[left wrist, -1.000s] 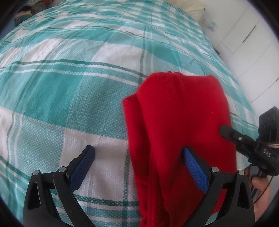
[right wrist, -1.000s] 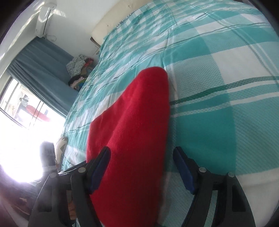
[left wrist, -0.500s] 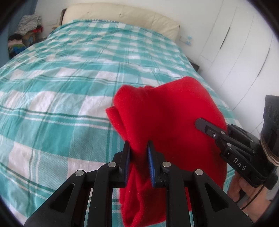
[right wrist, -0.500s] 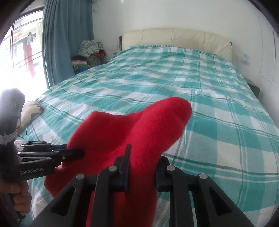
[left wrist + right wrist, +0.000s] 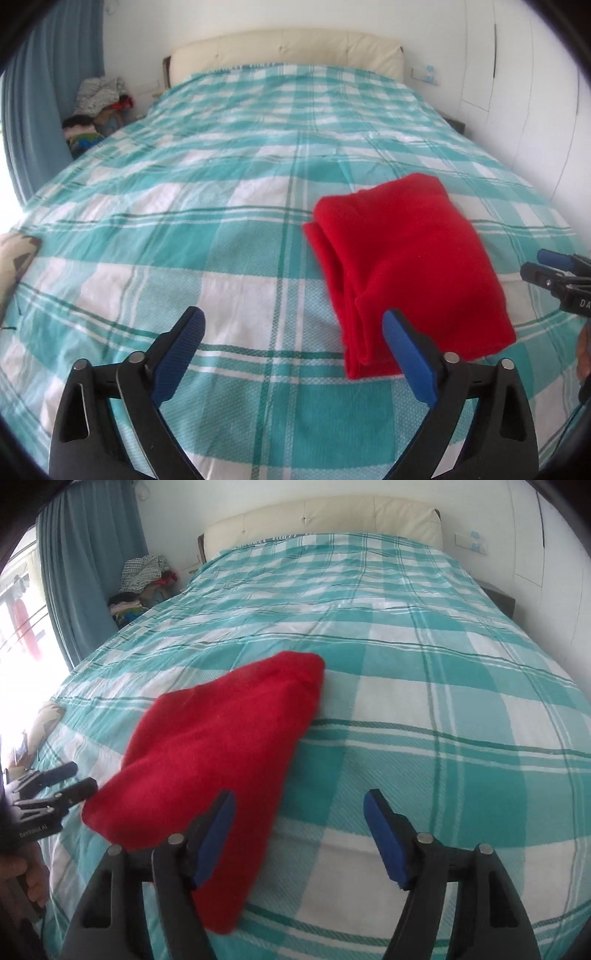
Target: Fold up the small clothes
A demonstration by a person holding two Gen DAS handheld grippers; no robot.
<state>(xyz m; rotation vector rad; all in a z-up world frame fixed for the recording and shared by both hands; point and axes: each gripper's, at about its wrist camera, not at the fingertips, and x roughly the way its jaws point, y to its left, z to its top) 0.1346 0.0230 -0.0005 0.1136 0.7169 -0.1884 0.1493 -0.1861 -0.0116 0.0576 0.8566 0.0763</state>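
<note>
Red garment on teal-and-white plaid bedspread (blue curtain)

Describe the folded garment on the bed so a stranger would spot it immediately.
Start at the bed with the teal-and-white checked bedspread and cream headboard. Near its foot end lies a folded red fleece garment. It is the only solid red thing on the cover, apart from the clothes pile beside the curtain.

Teal-checked bed with cream headboard; blue curtain by bright window; white wardrobes
</note>
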